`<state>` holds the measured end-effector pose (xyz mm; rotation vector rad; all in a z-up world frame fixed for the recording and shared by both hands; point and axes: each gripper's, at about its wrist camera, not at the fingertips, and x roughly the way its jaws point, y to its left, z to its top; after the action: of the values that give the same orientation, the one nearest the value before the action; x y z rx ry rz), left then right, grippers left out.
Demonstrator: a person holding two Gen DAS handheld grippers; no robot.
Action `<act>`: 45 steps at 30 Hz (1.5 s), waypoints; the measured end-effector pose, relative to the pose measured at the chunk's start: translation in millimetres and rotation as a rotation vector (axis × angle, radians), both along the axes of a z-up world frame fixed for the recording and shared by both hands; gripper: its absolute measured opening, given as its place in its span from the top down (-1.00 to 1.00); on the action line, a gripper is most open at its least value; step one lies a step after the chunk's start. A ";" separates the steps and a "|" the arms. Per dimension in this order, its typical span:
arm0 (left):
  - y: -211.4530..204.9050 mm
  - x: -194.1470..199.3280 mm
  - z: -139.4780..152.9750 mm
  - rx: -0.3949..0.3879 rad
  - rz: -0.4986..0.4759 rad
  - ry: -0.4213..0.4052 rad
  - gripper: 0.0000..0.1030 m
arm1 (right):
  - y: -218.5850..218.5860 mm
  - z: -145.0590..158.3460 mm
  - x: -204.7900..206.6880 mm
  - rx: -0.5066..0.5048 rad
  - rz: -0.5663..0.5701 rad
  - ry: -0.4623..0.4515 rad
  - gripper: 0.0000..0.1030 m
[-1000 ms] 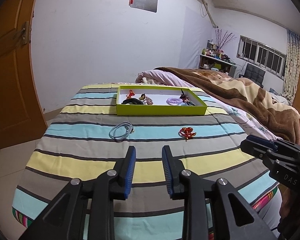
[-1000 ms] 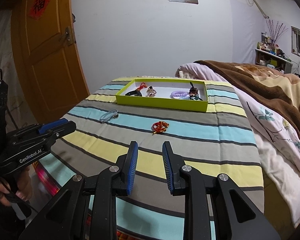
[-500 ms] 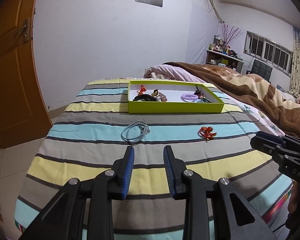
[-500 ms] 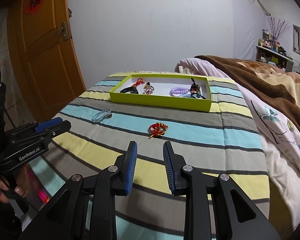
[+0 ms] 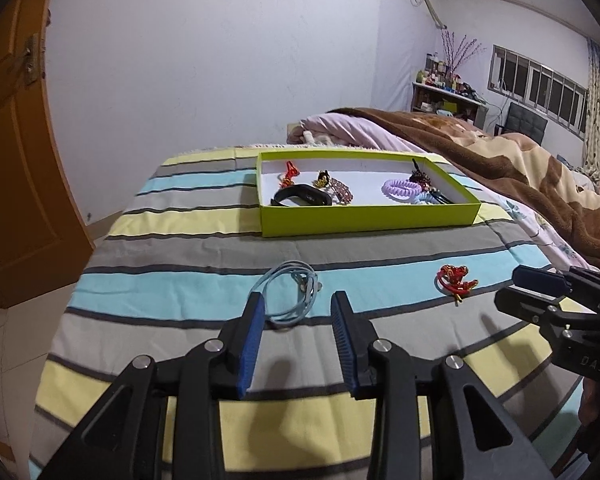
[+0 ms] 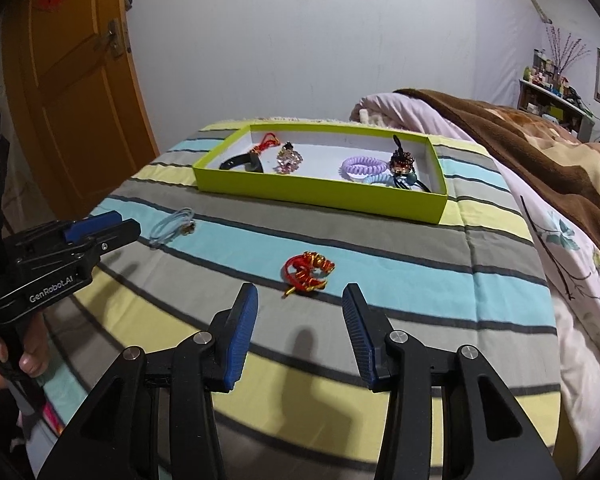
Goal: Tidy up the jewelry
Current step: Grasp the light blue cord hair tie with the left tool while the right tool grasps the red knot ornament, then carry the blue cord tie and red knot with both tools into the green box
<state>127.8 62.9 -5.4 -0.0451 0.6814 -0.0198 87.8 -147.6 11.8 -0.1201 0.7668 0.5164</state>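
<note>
On your far left stands the door (image 6: 72, 92). Your left gripper (image 5: 298, 312) hangs released over the striped blanket (image 5: 180, 292), fingers spread, with the blue cord (image 5: 290, 298) lying coiled on the cloth just ahead and between its tips, not touching them. Farther back sits the green tray (image 5: 364, 220), holding a black band (image 5: 302, 195), a red charm, a beaded piece, a purple coil (image 5: 402, 189) and a dark tassel. Right of the cord, well apart from it, the red knot (image 6: 308, 272) lies loose on a turquoise stripe. Your right gripper (image 6: 300, 308) is also released, fingers wide, the knot just ahead of them and untouched. At far right lies the brown quilt (image 5: 500, 168).
</note>
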 end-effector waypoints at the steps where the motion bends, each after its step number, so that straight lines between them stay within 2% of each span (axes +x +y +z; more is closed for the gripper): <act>1: 0.7 4.0 -0.9 -0.005 -0.003 0.007 0.30 | 1.3 -1.7 4.1 -0.003 -0.002 0.009 0.13; 8: 0.3 28.3 -7.0 -0.011 -0.019 0.059 0.29 | 11.6 -13.2 26.4 -0.025 -0.003 0.064 0.13; 18: -3.8 53.8 -23.2 0.010 -0.028 0.186 0.29 | 22.8 -24.9 43.8 -0.064 -0.005 0.105 0.13; 19: -3.6 53.6 -23.5 0.011 -0.027 0.189 0.34 | 22.9 -25.8 43.9 -0.067 -0.007 0.105 0.18; 20: -4.0 53.2 -23.7 0.013 -0.025 0.189 0.41 | 22.5 -25.7 44.0 -0.068 -0.011 0.104 0.28; 21: -4.2 52.5 -23.6 0.016 -0.023 0.188 0.62 | 22.2 -25.4 44.1 -0.070 -0.015 0.102 0.52; 22: -4.8 52.8 -23.9 0.020 -0.021 0.189 0.74 | 22.1 -25.3 44.3 -0.074 -0.018 0.100 0.66; 24: -5.6 52.2 -23.8 0.026 -0.020 0.188 0.87 | 21.8 -25.4 44.3 -0.071 -0.016 0.101 0.77; 28: -7.2 47.7 -20.6 0.030 -0.028 0.170 0.94 | 19.2 -22.6 41.3 -0.056 -0.017 0.095 0.78; 34: -9.8 28.9 -12.5 -0.007 -0.043 0.132 0.94 | 9.4 -12.5 29.3 -0.010 -0.019 0.081 0.78; 45: -22.0 -7.4 21.1 -0.052 -0.069 0.038 0.94 | -9.6 20.1 -3.7 0.048 -0.017 0.012 0.78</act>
<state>120.4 40.8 15.7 -0.0719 0.7204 -0.1033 84.1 -157.2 31.9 -0.0657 0.7659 0.5200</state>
